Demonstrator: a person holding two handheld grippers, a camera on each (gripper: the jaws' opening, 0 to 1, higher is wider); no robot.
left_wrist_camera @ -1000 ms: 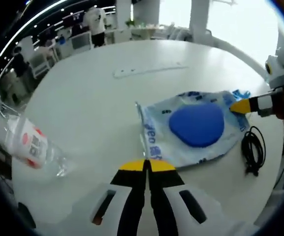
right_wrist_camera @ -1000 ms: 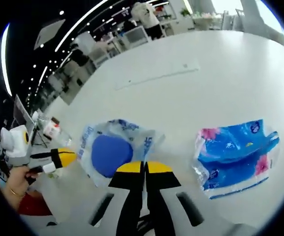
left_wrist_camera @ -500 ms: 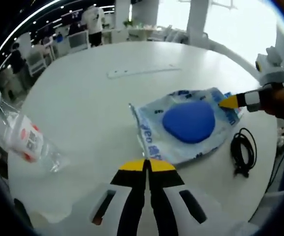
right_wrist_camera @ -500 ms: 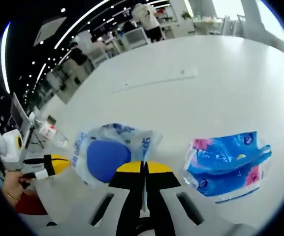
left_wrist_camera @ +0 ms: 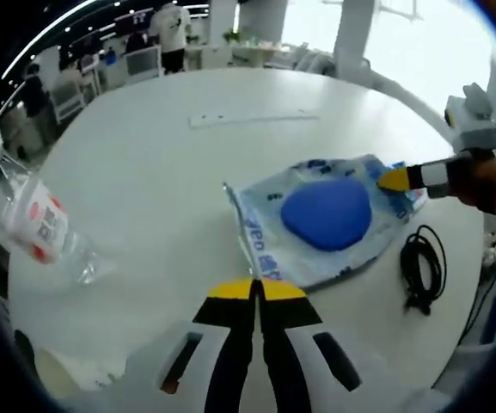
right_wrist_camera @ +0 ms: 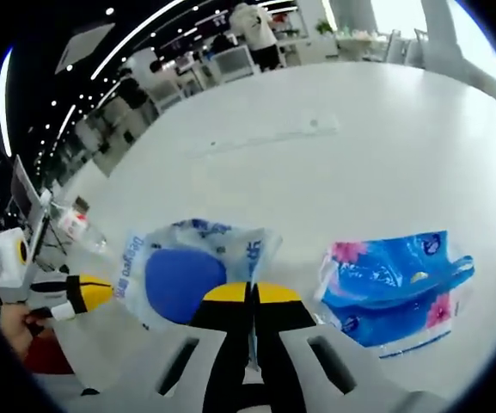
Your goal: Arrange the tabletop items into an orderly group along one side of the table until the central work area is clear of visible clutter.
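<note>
Crinkled white-and-blue plastic bag [left_wrist_camera: 323, 219] with blue oval print, between both clenched tongs [left_wrist_camera: 257, 290] [right_wrist_camera: 248, 292].

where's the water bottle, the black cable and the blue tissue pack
water bottle [left_wrist_camera: 37, 225]: left gripper view, on its red and white label.
black cable [left_wrist_camera: 423, 268]: left gripper view, on the coiled loop.
blue tissue pack [right_wrist_camera: 394, 288]: right gripper view, on the middle of the blue wrapper.

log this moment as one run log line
left claw: shut, empty | right claw: shut, empty | clear plastic bag with blue round pad: between claws | blue tissue pack: flat | clear plastic bottle: lying
</note>
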